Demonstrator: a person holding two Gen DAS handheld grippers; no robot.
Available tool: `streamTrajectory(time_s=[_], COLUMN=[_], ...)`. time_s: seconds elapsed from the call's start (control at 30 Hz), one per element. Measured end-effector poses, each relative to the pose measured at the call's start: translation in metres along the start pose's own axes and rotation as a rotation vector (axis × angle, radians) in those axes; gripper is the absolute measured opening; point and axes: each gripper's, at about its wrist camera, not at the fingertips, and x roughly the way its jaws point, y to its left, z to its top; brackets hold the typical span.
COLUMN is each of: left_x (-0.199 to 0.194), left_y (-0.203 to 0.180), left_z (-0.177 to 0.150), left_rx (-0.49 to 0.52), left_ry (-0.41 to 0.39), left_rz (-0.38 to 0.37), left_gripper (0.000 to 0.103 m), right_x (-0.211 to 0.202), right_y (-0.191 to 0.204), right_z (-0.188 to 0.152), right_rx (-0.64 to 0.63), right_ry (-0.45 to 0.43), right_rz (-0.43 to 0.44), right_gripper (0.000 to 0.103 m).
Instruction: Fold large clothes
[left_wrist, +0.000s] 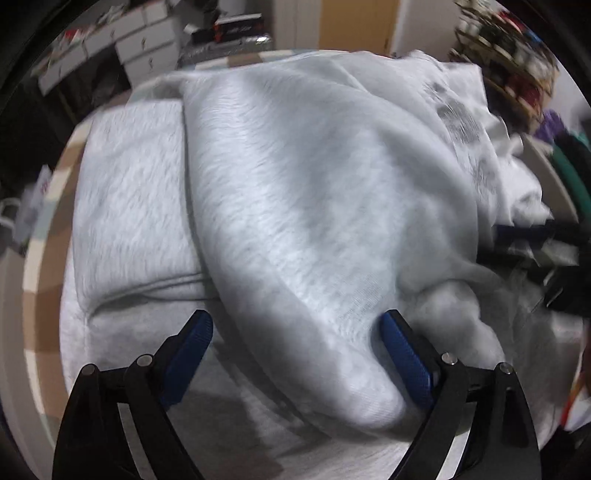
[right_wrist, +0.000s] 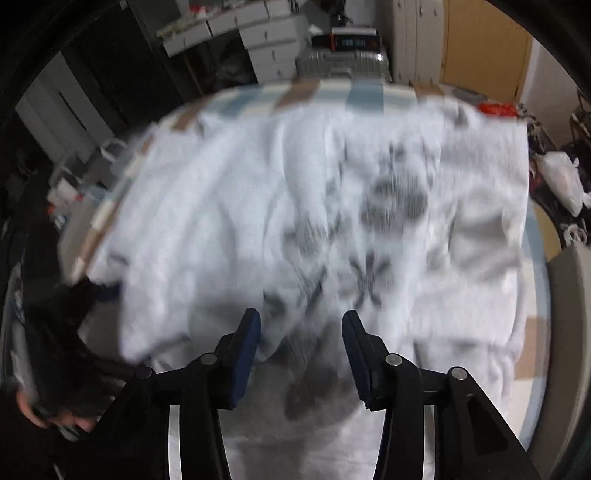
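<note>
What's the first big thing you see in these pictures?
A big pale grey sweatshirt fills the middle, spread over a checked bed cover. In the right wrist view a dark blurry print sits at its centre. Both the left gripper and the right gripper hover open above it, blue pads apart.

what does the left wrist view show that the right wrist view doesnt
Only the left wrist view: the left gripper, jaws wide open over a thick fold of the garment, and a seam on the layer beside it.
Only the right wrist view: the right gripper, jaws apart with nothing pinched, a dark print on the cloth, and a red object at the far edge.
Both: the pale grey garment spread over a checked cover, all motion-blurred.
</note>
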Motion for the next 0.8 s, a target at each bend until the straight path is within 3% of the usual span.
streamTrajectory(time_s=[0.07,0.1,0.2,0.3,0.33,0.37,0.4,0.47,0.57,0.63,0.7,0.8], left_x=[-0.007,-0.016,-0.041,-0.064,-0.068,-0.069,-0.067,-0.058,-0.034,-0.025,-0.017,0.007], left_y=[0.008,0.013,0.027,0.063,0.079,0.101,0.110,0.143,0.171,0.172,0.165,0.140], left_z=[0.004,0.004,0.007,0.012,0.013,0.016,0.014,0.019,0.027,0.035,0.046,0.073], left_rx=[-0.022,-0.022,0.004,-0.055,-0.121,-0.181,-0.213,-0.307,-0.454,-0.494,-0.449,-0.283], left_ry=[-0.036,-0.075,-0.181,-0.279,-0.278,-0.260,-0.243,-0.191,-0.115,-0.056,-0.027,0.079], left_rz=[0.017,0.041,0.127,0.406,0.481,0.457,0.413,0.278,0.013,-0.034,-0.074,0.020], left_gripper=[0.090,0.090,0.090,0.090,0.090,0.090,0.090,0.090,0.090,0.090,0.090,0.089], right_x=[0.003,0.003,-0.022,-0.057,-0.063,-0.068,-0.067,-0.052,-0.019,-0.004,0.010,0.017], right_y=[0.003,0.004,-0.013,-0.044,-0.056,-0.074,-0.088,-0.125,-0.168,-0.175,-0.178,-0.175], right_z=[-0.011,-0.008,0.007,0.031,0.039,0.050,0.057,0.077,0.089,0.087,0.087,0.088], right_rx=[-0.043,-0.049,0.006,0.060,0.083,0.123,0.150,0.229,0.347,0.386,0.371,0.325], right_ry=[-0.060,-0.029,-0.065,-0.183,-0.212,-0.248,-0.260,-0.242,-0.175,-0.150,-0.116,-0.103], right_rz=[-0.013,-0.013,0.091,0.010,-0.021,-0.063,-0.099,-0.154,-0.123,-0.084,-0.041,-0.015], right_gripper=[0.045,0.045,0.044,0.055,0.070,0.080,0.081,0.081,0.081,0.080,0.080,0.080])
